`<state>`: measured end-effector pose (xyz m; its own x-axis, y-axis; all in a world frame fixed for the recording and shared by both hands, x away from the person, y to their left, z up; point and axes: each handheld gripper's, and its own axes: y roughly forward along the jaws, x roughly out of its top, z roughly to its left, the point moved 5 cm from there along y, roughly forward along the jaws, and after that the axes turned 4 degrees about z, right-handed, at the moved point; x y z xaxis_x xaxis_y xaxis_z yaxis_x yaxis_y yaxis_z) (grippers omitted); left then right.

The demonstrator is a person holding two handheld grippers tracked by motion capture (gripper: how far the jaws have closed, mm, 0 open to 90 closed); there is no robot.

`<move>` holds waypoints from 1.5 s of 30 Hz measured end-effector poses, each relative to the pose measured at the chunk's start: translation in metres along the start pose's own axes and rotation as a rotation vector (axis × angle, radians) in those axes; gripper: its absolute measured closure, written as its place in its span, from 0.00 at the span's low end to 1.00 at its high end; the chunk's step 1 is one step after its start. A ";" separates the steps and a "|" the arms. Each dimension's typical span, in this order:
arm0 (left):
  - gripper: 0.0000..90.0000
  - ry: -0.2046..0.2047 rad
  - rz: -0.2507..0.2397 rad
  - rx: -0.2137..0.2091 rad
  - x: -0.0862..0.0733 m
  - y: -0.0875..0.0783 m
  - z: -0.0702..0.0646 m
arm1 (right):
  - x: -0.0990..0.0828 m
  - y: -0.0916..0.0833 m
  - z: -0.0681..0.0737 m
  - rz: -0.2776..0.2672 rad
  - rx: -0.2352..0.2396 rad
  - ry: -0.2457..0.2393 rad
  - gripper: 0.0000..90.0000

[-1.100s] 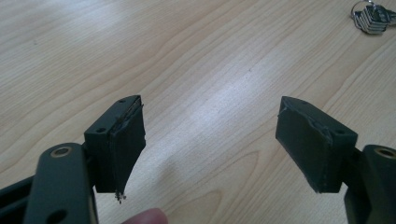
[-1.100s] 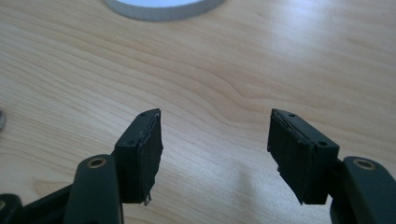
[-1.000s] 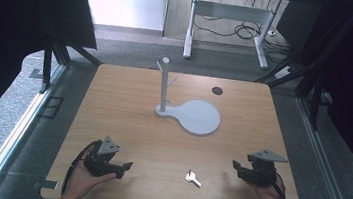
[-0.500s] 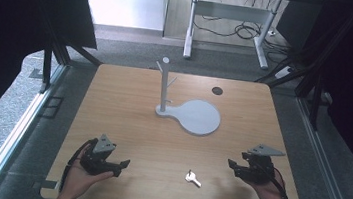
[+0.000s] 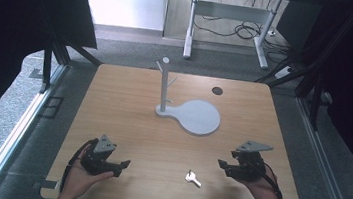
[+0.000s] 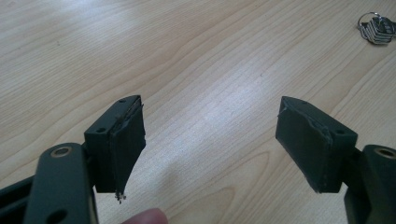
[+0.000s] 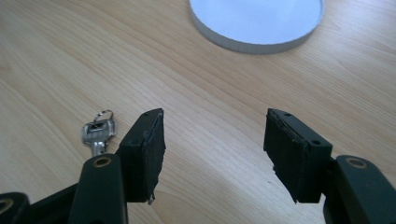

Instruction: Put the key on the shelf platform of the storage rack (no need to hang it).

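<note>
Key (image 5: 192,178) lies near table's (image 5: 130,89) front edge, between both gaping, empty claws (image 5: 219,164).

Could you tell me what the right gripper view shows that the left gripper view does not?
The right gripper view shows the white round base beyond the open right gripper. The left gripper view shows the open left gripper and a fingertip at the bottom edge. Both share the wooden table and the key, lying untouched.
</note>
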<state>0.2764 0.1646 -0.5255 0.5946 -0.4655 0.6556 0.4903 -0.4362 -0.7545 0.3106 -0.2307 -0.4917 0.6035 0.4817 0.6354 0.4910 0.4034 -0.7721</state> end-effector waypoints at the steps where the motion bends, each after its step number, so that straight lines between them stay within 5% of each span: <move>1: 0.27 0.001 0.000 -0.001 0.000 0.000 0.000 | 0.001 0.000 0.002 0.003 0.003 -0.005 0.43; 15: 0.27 0.008 -0.007 -0.007 0.002 -0.002 -0.003 | 0.013 0.011 0.028 0.061 0.040 -0.044 0.44; 45: 0.27 0.004 -0.023 -0.003 0.002 -0.006 -0.001 | 0.002 0.057 0.078 0.265 0.116 -0.177 0.47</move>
<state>0.2743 0.1657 -0.5195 0.5802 -0.4585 0.6732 0.5025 -0.4490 -0.7389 0.2909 -0.1460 -0.5336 0.5773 0.7051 0.4118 0.2510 0.3266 -0.9112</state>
